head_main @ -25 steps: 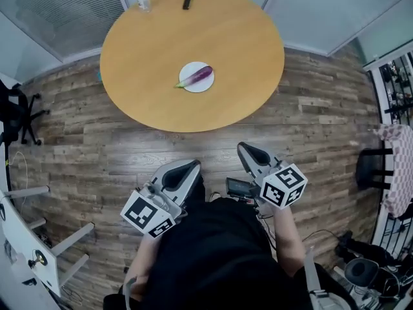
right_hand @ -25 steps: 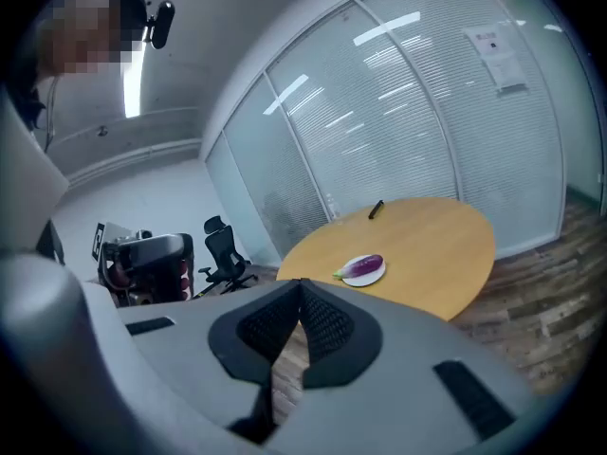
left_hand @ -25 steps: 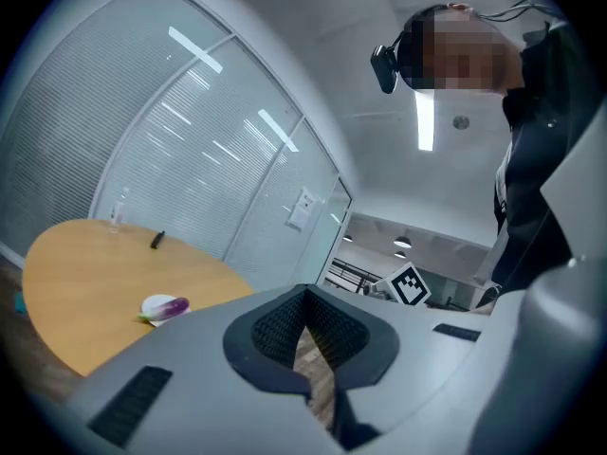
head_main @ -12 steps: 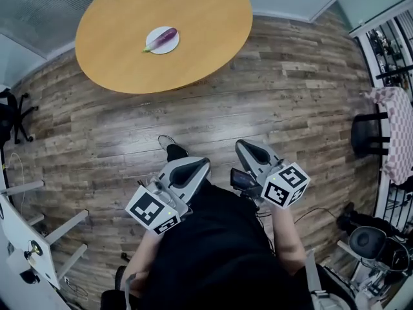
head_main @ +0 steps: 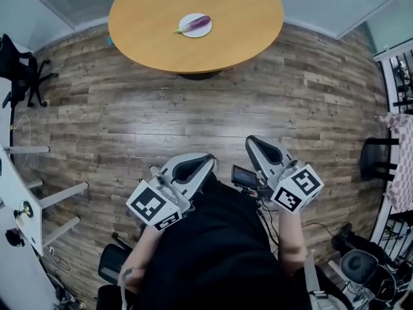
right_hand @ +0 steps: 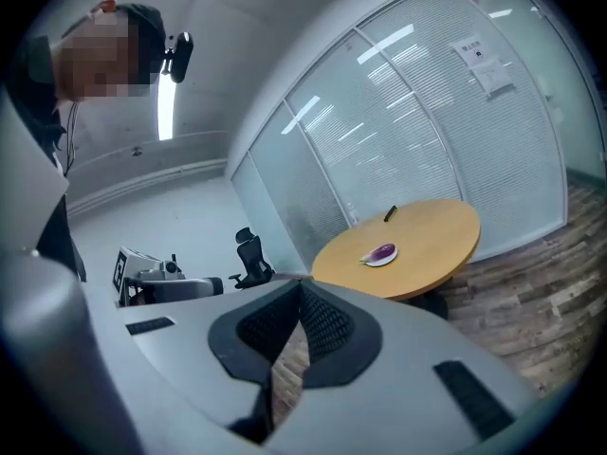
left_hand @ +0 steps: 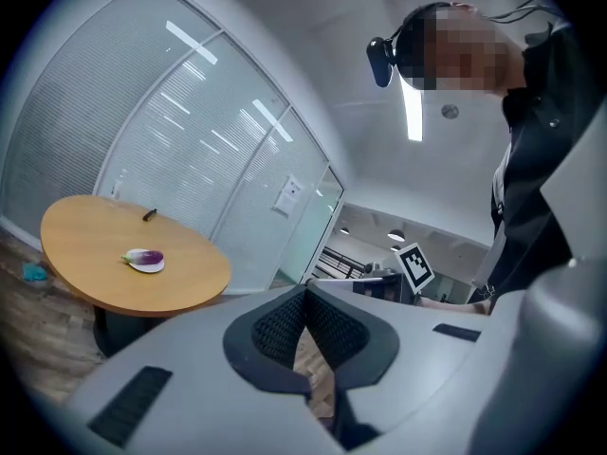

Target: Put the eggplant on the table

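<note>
the eggplant (head_main: 197, 23) lies on a small white plate (head_main: 193, 33), and the plate sits on a round wooden table (head_main: 155, 15) at the far end of the room. the eggplant is purple, with its green stem end pointing toward the left side of the head view. near the far edge of the table lies a slim dark object (left_hand: 150, 214), too small to identify.

both tools are well apart from the table, held low in front of the person's black top (head_main: 219, 250), above the wood plank floor (head_main: 193, 108). the left gripper (left_hand: 305, 290) has its jaws closed, with the ribbed black pads meeting at the tip and nothing between them; only a sliver of floor shows through the narrow slit lower down. the right gripper (right_hand: 302, 284) is closed in the same way and also holds nothing. each tool points toward the table, which shows off to one side in both gripper views. each marker cube faces up toward the head camera.

a black office chair (head_main: 20, 70) stands by the left wall. frosted glass panels (right_hand: 427, 102) run behind the table.
</note>
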A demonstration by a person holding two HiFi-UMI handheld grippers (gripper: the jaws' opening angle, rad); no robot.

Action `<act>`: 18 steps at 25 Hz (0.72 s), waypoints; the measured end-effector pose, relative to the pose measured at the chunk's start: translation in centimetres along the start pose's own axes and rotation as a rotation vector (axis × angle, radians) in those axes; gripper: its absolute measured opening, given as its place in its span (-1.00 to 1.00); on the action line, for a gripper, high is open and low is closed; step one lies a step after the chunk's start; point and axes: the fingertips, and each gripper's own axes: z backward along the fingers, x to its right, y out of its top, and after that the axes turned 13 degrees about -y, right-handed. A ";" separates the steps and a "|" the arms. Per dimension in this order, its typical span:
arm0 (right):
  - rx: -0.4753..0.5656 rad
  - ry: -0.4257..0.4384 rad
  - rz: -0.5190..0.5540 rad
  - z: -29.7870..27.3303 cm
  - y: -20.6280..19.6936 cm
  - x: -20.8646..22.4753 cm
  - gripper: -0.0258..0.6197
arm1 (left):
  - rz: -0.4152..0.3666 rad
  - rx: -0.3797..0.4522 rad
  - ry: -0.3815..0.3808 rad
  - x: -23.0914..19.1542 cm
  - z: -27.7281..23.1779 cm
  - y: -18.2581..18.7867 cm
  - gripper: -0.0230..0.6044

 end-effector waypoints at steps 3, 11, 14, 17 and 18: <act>0.012 0.012 0.013 0.2 0.3 -1.3 -0.87 | -0.013 0.003 0.000 0.4 1.2 0.3 -0.89; 0.040 0.010 0.063 0.6 -0.4 -4.3 -0.87 | -0.027 0.002 0.039 0.8 5.2 0.5 -0.89; 0.058 0.000 0.058 0.8 -0.6 -4.8 -0.87 | -0.026 -0.010 0.024 1.2 5.7 0.1 -0.89; 0.082 -0.023 0.038 1.6 -0.2 -4.4 -0.87 | -0.036 -0.034 -0.004 1.8 5.4 -0.2 -0.89; 0.087 -0.032 0.039 1.9 -0.1 -4.1 -0.87 | -0.039 -0.037 -0.012 2.0 5.2 -0.2 -0.89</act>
